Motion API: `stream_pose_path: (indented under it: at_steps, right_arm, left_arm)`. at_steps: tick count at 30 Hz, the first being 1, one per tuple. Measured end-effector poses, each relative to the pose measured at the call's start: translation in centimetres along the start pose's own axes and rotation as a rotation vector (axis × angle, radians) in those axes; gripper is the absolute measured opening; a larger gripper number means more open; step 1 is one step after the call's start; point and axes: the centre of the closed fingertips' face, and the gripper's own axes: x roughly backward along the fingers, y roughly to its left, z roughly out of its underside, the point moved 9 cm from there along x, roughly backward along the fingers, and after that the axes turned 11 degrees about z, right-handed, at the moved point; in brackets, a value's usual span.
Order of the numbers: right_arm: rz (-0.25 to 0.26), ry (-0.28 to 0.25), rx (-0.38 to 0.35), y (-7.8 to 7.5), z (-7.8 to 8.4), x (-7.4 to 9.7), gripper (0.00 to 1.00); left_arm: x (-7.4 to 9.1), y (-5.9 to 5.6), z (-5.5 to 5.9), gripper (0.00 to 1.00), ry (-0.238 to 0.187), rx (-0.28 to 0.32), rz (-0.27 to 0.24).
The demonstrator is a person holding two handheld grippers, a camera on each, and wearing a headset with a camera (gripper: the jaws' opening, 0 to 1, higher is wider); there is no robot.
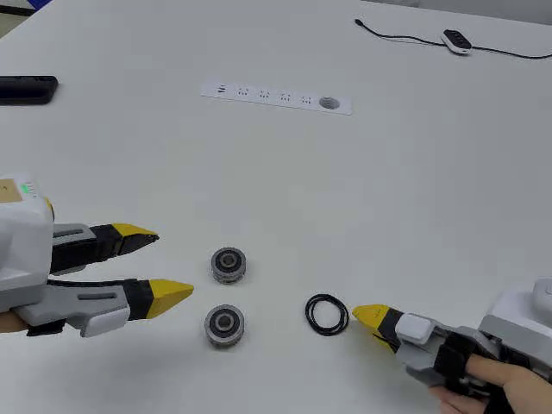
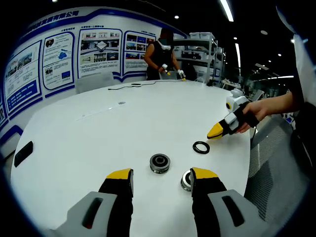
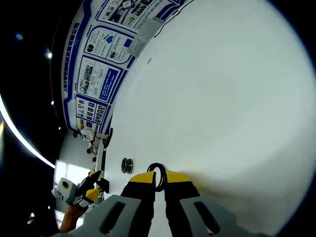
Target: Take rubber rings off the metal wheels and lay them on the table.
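Note:
Two metal wheels lie on the white table point(image 1: 388, 190), one point(image 1: 228, 265) behind the other point(image 1: 224, 326). My left gripper point(image 1: 159, 263) is open just left of them, its yellow tips apart. In the left gripper view the far wheel point(image 2: 160, 163) sits just beyond the jaws and the near wheel point(image 2: 186, 180) is half hidden by the right-hand jaw. Black rubber rings point(image 1: 327, 314) lie flat in an overlapping loop. My right gripper point(image 1: 366, 316) is shut with its tip at the rings' right edge. The rings point(image 3: 157, 174) and a wheel point(image 3: 127, 165) show just past its jaws.
A white power strip point(image 1: 276, 97) lies across the far middle. A black device point(image 1: 26, 89) sits at the far left. A cable with a small white box point(image 1: 455, 40) runs along the far right. A person point(image 2: 160, 54) stands beyond the table.

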Motion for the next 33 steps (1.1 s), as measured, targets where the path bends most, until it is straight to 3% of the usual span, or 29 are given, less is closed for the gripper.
stream_pose_path:
  at_steps: [2, 3, 5, 8, 12, 18, 22, 26, 33]
  right_arm:
    - [-0.02, -0.065, 0.083, 0.3, -0.8, 0.4, 0.08]
    - [-0.037, -0.129, 0.166, 0.6, -1.4, 0.7, 0.09]
    - [-0.05, -0.178, 0.274, 1.0, -2.0, 1.2, 0.11]
    - [-0.041, -0.262, 0.518, 1.7, -2.7, 2.1, 0.11]
    - [-0.01, -0.301, 0.724, 1.7, -3.0, 2.8, 0.13]
    - [0.044, -0.294, 0.869, 1.2, -2.7, 3.7, 0.16]
    - [0.039, -0.28, 0.91, 1.1, -2.3, 4.2, 0.22]
    - [0.076, -0.225, 1.067, 0.9, -1.7, 4.4, 0.28]
    - [0.074, -0.163, 1.122, 0.5, -0.5, 4.4, 0.42]
  left_arm:
    - [0.2, 0.0, 0.0, 0.48, -0.011, -0.001, -0.009]
    - [0.3, 0.1, 0.0, 0.48, -0.021, 0.002, -0.014]
    - [0.5, 0.1, -0.1, 0.48, -0.04, 0.007, -0.02]
    - [0.9, 0.2, -0.2, 0.48, -0.064, 0.005, -0.037]
    - [1.4, 0.2, 0.0, 0.5, -0.076, 0.003, -0.058]
    - [2.4, -0.3, 0.7, 0.54, -0.084, -0.002, -0.077]
    - [3.0, -0.6, 1.3, 0.57, -0.087, 0.007, -0.088]
    - [3.4, -1.0, 2.0, 0.61, -0.081, 0.02, -0.093]
    - [3.9, -2.2, 2.8, 0.67, -0.068, 0.031, -0.09]
